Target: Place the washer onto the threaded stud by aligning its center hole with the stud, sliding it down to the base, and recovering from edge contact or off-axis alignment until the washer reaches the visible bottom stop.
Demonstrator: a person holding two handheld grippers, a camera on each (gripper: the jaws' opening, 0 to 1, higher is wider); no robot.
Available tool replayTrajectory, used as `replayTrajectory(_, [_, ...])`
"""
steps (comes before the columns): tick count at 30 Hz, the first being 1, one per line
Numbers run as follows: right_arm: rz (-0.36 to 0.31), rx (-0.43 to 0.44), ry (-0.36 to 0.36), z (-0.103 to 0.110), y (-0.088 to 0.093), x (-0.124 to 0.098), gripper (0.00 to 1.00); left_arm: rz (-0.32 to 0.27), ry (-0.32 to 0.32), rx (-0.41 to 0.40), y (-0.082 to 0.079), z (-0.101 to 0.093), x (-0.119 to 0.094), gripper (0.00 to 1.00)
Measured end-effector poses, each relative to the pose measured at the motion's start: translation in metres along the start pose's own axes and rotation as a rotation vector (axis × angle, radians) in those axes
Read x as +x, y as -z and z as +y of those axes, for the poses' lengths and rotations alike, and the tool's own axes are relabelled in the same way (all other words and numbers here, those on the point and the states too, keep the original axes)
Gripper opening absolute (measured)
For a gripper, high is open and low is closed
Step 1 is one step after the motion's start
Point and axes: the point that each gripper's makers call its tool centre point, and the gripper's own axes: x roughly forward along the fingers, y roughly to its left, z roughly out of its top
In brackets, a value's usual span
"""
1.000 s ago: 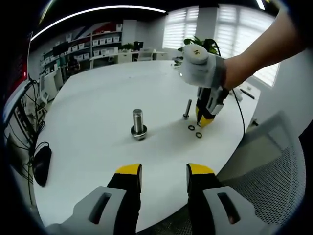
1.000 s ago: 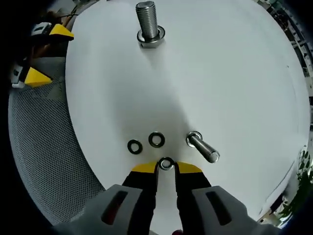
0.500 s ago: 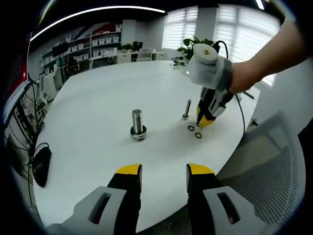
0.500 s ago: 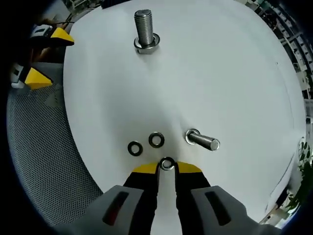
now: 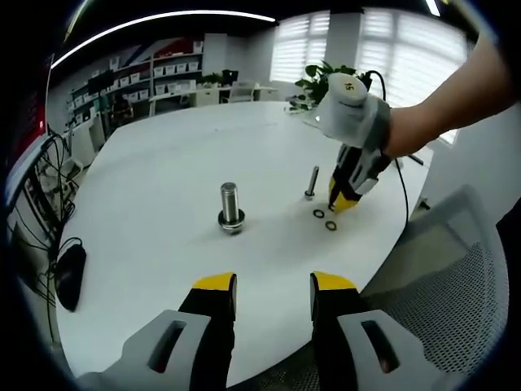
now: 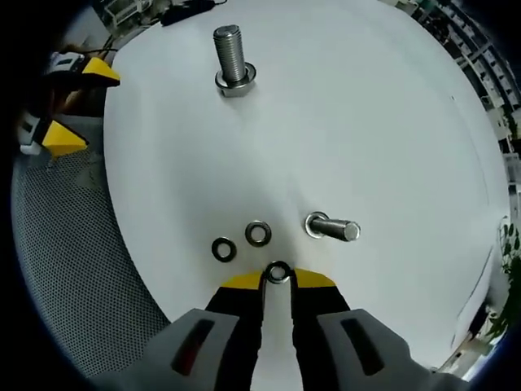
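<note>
Right now the washer (image 6: 278,273) sits pinched edge-on between the yellow tips of the right gripper (image 6: 278,278), jaws nearly closed on it, held above the white table (image 6: 366,122). Just beyond the tips lie two loose washers (image 6: 241,242) flat on the table, side by side. Beside them, to the right in the right gripper view, stands the thin threaded stud (image 6: 332,227), upright on its base, close to the held washer but apart from it. Farther off stands a thick bolt (image 6: 230,57) with a nut or washer at its foot. Left gripper (image 5: 273,287) hangs over the near table edge, jaws spread, nothing between them. Its view shows the right gripper (image 5: 342,200) in a person's hand (image 5: 350,114), tips down next to the stud (image 5: 313,182). Mesh chair (image 5: 444,285) at table edge.
</note>
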Motion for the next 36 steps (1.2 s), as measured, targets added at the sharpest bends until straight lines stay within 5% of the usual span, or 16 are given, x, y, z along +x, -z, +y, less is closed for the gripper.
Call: replayTrajectory(36, [-0.101, 0.119, -0.012, -0.021, -0.016, -0.022, 0.14, -0.01, -0.004, -0.002, -0.003, 0.001, 0.001, 0.34])
